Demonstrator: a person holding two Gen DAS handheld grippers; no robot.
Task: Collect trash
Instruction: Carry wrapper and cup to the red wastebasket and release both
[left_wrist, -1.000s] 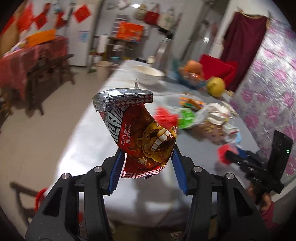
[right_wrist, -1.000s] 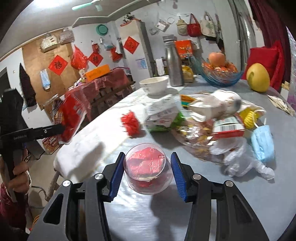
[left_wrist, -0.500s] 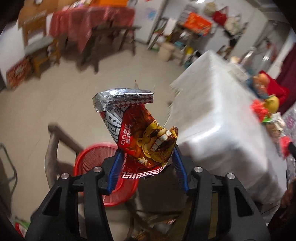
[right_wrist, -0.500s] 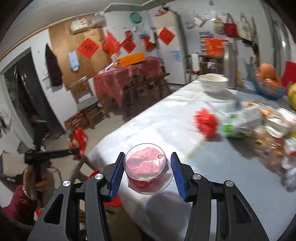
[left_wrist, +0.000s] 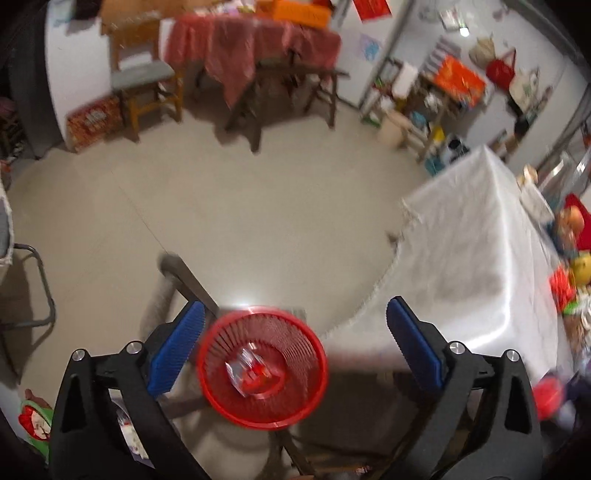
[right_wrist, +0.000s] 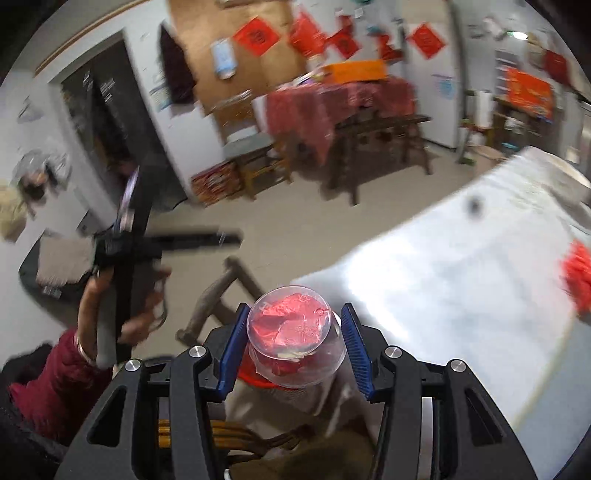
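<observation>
The left claw (left_wrist: 295, 341) hangs with its blue pads (left_wrist: 176, 349) spread wide and nothing between them; its jaws have just been opening, and the snack wrapper (left_wrist: 251, 371) now lies in the red basket (left_wrist: 263, 365) directly below, at lower centre of the left view. The wrapper shows only as a blurred scrap of silver and red against the basket's slatted bottom.

The right claw (right_wrist: 293, 345) is pinching a clear plastic cup (right_wrist: 295, 341) at lower centre of its own view. The cup is round and see-through, stuffed with crumpled red foil, its rim tipped toward the camera. Just beneath it a sliver of red, probably the same basket, peeks out (right_wrist: 255, 376).

To land the cup cleanly, the right claw would do best to come squarely over the basket's mouth before letting go, since the cup is light and round and could bounce off the rim or roll away across the floor (left_wrist: 258, 221).

At left of the right view a hand (right_wrist: 122, 314) in a dark red sleeve grips the other tool. The white-draped table (left_wrist: 472, 266), at right in both views, holds more litter at its far end.
</observation>
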